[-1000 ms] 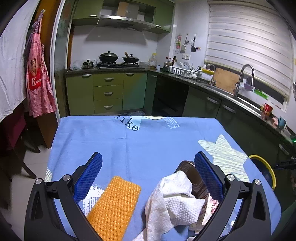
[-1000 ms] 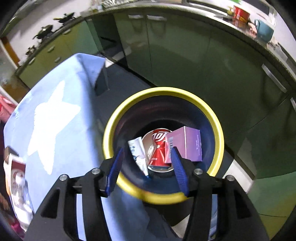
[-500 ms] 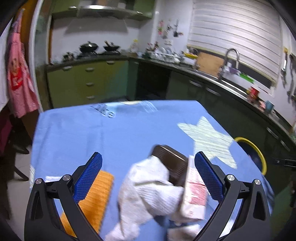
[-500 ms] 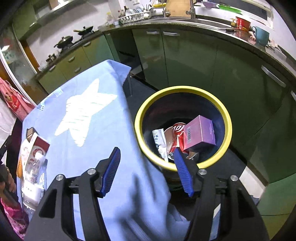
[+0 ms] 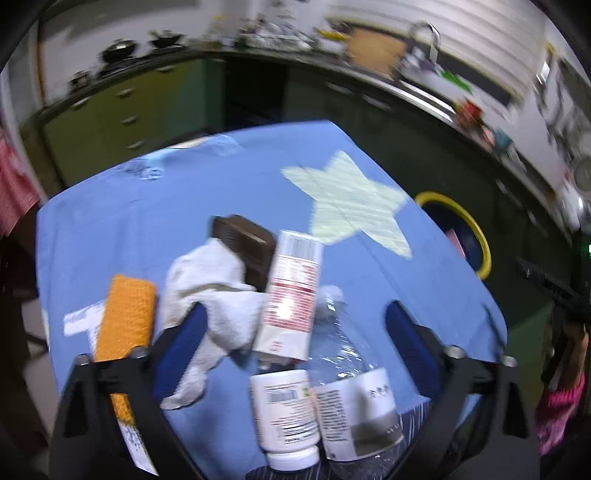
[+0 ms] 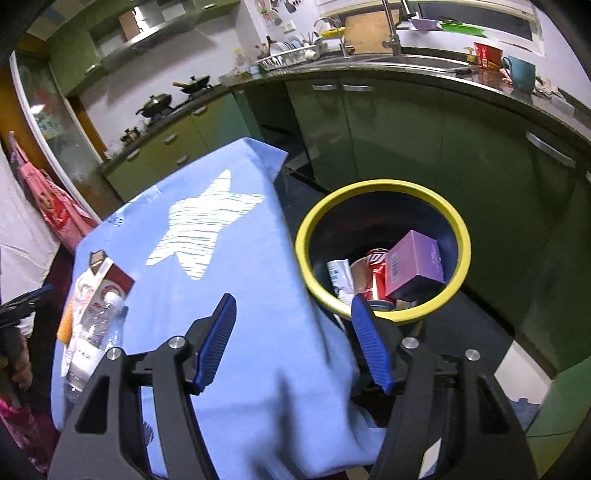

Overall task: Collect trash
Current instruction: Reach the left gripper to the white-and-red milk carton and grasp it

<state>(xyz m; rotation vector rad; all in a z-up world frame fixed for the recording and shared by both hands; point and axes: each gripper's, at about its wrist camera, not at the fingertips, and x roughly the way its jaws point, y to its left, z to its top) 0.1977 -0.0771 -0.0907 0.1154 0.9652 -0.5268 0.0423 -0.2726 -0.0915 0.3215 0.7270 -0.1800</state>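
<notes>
Home kitchen, plainly. Green cabinets [image 6: 388,133] under a dark countertop [image 6: 424,70], with a sink tap [image 6: 391,22], a dish rack [image 6: 288,59] and woks on a stove [image 6: 173,96]. Pink apron [image 6: 51,206] hanging by a doorway, blue star-print tablecloth [image 6: 236,280] on the table.

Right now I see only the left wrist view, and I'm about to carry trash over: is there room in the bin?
Observer: Yes. The bin holds a purple box, a red can and a white wrapper, all well below its rim.
Operator: Is the right gripper in my way?
Observer: No. The right gripper is over the table edge beside the bin, empty; its jaws have just been opening.
</notes>
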